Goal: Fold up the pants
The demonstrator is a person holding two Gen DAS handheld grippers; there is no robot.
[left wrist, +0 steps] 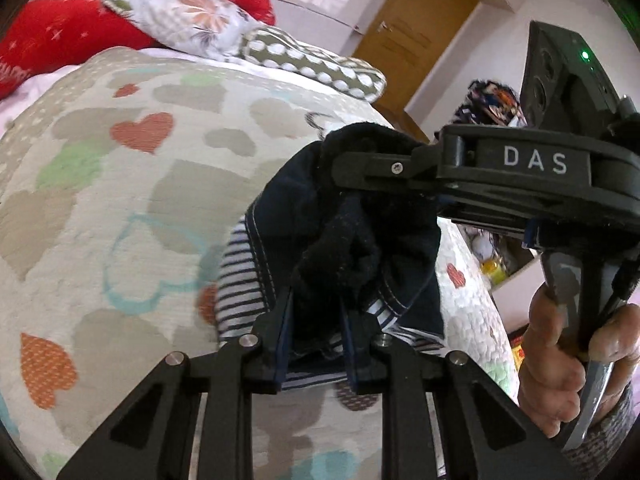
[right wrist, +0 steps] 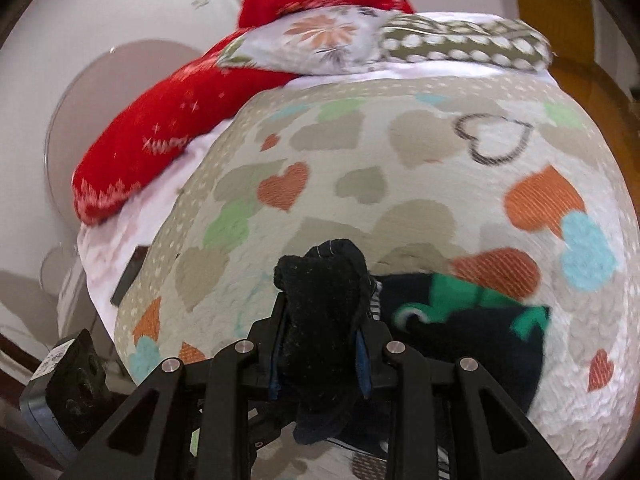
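Note:
The pants (left wrist: 352, 240) are dark navy with a black fleecy part and a striped lining, bunched and lifted above the bed. My left gripper (left wrist: 316, 304) is shut on a fold of them at the bottom of the left wrist view. My right gripper (left wrist: 348, 168) comes in from the right there and is shut on the upper black edge. In the right wrist view my right gripper (right wrist: 320, 308) pinches that black fabric (right wrist: 324, 292). A dark part with green print (right wrist: 472, 320) lies to its right on the bed.
The bed has a quilt with coloured hearts (left wrist: 120, 200). A red pillow (right wrist: 180, 128) and floral and dotted pillows (right wrist: 400, 44) lie at its head. A wooden door (left wrist: 412, 40) and clutter (left wrist: 492, 100) stand beyond the bed's far side.

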